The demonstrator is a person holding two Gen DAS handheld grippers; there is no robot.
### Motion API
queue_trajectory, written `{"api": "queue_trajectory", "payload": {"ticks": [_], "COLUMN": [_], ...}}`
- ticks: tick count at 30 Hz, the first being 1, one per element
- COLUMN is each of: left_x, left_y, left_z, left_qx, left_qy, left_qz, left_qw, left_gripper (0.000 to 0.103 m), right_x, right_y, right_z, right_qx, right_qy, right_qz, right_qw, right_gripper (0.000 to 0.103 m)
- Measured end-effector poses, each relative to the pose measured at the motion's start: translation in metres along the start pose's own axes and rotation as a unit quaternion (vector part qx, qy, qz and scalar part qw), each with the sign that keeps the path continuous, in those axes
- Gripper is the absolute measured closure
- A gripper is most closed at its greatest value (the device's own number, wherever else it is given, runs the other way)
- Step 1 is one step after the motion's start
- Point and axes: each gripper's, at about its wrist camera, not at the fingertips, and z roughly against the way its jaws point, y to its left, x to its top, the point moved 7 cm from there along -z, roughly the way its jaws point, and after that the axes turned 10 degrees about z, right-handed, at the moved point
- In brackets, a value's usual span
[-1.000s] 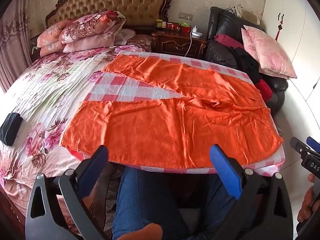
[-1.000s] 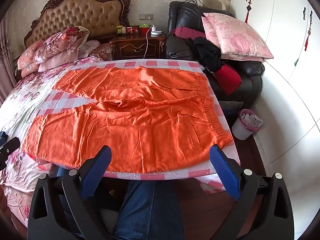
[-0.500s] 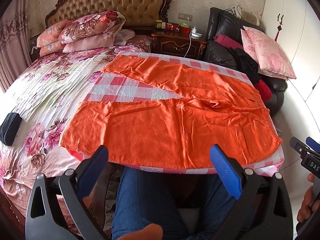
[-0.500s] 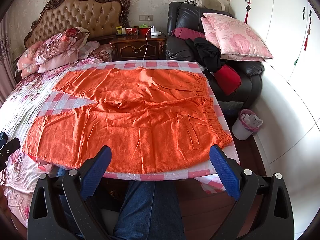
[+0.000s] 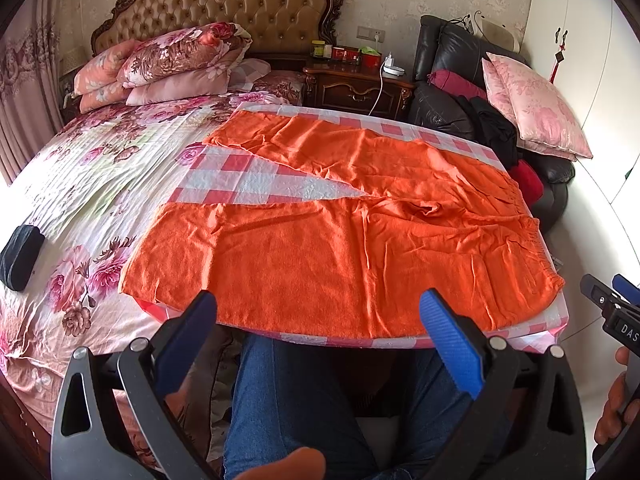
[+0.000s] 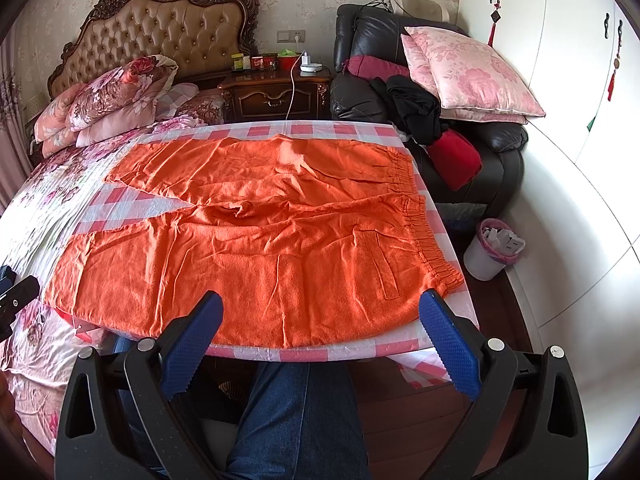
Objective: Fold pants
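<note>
Soft daylight fills the room, evenly and fairly bright. The strongest light comes in at the left, where the white quilted floral bedspread (image 5: pixel 60 184) washes out to a near-blank glare in the left wrist view. The glossy white wardrobe doors (image 6: pixel 560 80) on the right also shine pale. Shadows are faint, deepest under the pink-and-white checked table cover (image 6: pixel 360 354). Both views are sharp in the middle; the fisheye bends straight lines toward the edges, and the corners go black.

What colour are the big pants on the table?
The pants are bright orange all over, seen best in the right wrist view.
</note>
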Motion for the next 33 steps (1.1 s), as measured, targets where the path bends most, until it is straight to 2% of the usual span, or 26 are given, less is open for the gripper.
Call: {"api": "queue_trajectory", "payload": {"ticks": [33], "left_x": [0.0009], "left_y": [-0.0015], "left_z": [0.0013], "left_qx": [-0.001], "left_qy": [-0.002], "left_qz": [-0.001], "left_qw": [1.0], "left_gripper": [0.002], "right_x": [0.0002], "right_y": [-0.0023], "right_z": [0.0017], "right_qx": [-0.001], "right_qy": [-0.002], "right_qz": [-0.001], "right_qw": [1.0], "right_gripper": [0.008]}}
